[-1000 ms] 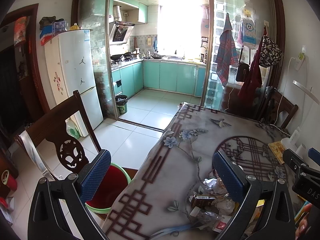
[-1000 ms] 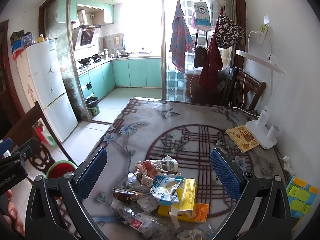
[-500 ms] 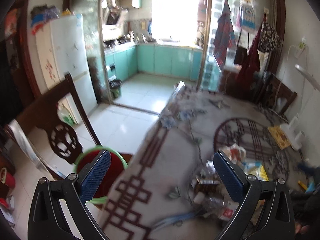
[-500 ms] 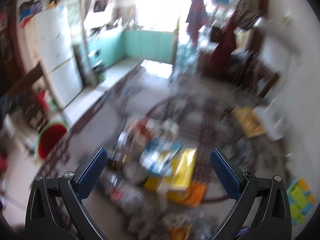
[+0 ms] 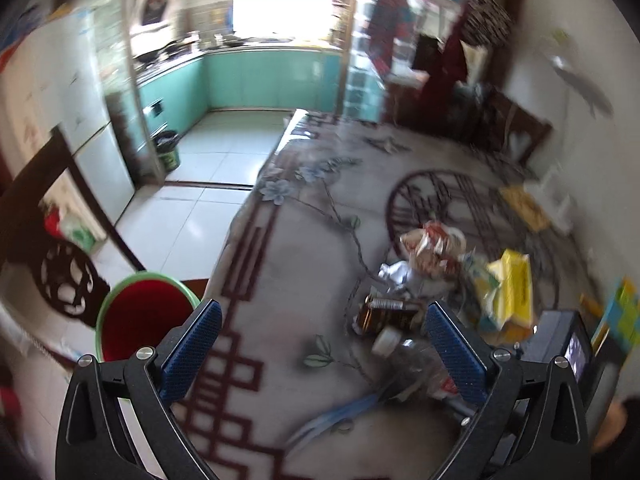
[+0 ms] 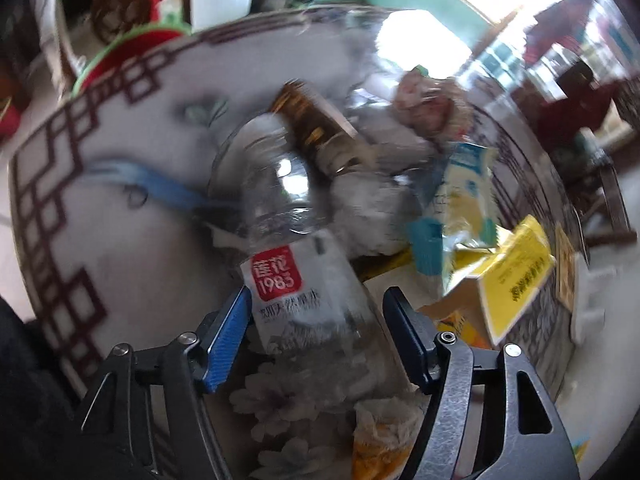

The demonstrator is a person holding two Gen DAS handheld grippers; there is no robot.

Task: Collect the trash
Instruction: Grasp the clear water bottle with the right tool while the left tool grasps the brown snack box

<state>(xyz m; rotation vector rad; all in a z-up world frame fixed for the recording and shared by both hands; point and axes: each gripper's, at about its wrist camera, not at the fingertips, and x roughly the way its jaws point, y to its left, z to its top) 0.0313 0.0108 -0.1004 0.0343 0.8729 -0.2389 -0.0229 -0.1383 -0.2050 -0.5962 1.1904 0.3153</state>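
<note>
Clear plastic bottle (image 6: 296,240) sits between the right gripper (image 6: 318,330) pads, grip uncertain; left gripper (image 5: 320,344) gapes empty; beside the bottle, the pile (image 5: 440,264) remains uncollected.

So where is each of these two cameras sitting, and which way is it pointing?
Left wrist: rides on the left tongs, held above the table, looking across it toward the kitchen; its two blue-padded fingers show, spread wide and empty.
Right wrist: rides on the right tongs, low over the trash, looking along the clear plastic bottle lying between its fingers.
Shared: both see that bottle, the brown bottle, the yellow box and the red bucket beside the table.
</note>
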